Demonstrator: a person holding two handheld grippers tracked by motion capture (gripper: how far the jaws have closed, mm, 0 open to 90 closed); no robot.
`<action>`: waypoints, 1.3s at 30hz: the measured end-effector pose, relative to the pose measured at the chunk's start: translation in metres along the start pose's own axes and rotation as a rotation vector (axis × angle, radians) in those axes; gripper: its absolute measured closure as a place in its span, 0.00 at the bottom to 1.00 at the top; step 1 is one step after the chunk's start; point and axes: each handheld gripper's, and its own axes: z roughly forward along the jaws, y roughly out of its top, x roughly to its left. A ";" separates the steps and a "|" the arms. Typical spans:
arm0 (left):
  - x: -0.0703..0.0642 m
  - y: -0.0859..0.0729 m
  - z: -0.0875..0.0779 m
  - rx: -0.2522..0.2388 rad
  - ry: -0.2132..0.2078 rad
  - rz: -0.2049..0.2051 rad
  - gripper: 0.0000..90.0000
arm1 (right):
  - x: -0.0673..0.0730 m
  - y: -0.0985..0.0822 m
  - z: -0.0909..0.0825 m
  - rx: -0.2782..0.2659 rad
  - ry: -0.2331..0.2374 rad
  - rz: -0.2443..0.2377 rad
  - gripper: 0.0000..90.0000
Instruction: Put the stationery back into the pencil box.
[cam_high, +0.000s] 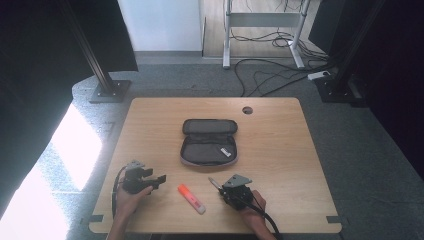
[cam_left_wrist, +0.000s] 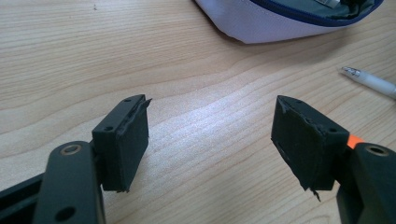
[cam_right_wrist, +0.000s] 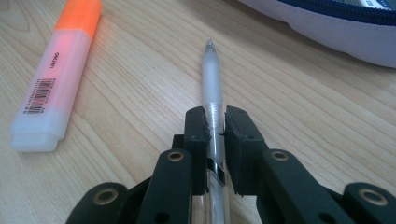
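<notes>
On the table (cam_high: 280, 150), near my side, my right gripper (cam_right_wrist: 215, 122) has its two black jaws pressed on a pen (cam_right_wrist: 212, 84). The pen lies flat on the wood. Its frosted body sticks out past the jaws, and its tip points away toward the case (cam_right_wrist: 336, 32). The pads touch the pen on both sides, so it is pinched tight between them. From the high view, the right gripper (cam_high: 225, 190) sits low by the near edge with my right hand (cam_high: 255, 210) behind it, and the pen (cam_high: 214, 183) pokes out in front.

Just beside the pen, on its left, lies a marker (cam_right_wrist: 58, 79). It has an orange cap and a pale body with a barcode. It does not touch the pen or the gripper.

My left gripper (cam_left_wrist: 210, 135) is spread wide. Nothing is between its jaws, just bare wood. It hangs over the table (cam_left_wrist: 140, 60) and touches no thing. Seen from above, the left gripper (cam_high: 159, 179) is off to the left of the marker (cam_high: 191, 198), held in my left hand (cam_high: 127, 200).

The case (cam_high: 209, 141) lies open in the middle of the table, well apart from both grippers.
</notes>
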 end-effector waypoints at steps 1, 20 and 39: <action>0.000 0.000 0.000 0.001 0.001 0.000 0.31 | 0.000 0.000 0.000 -0.002 0.003 0.001 0.87; 0.001 0.000 -0.001 -0.006 0.001 -0.004 0.31 | -0.009 0.011 -0.026 -0.119 0.012 0.032 0.87; 0.001 0.000 -0.001 -0.003 0.003 -0.002 0.31 | -0.014 0.015 -0.037 -0.163 -0.002 0.045 0.87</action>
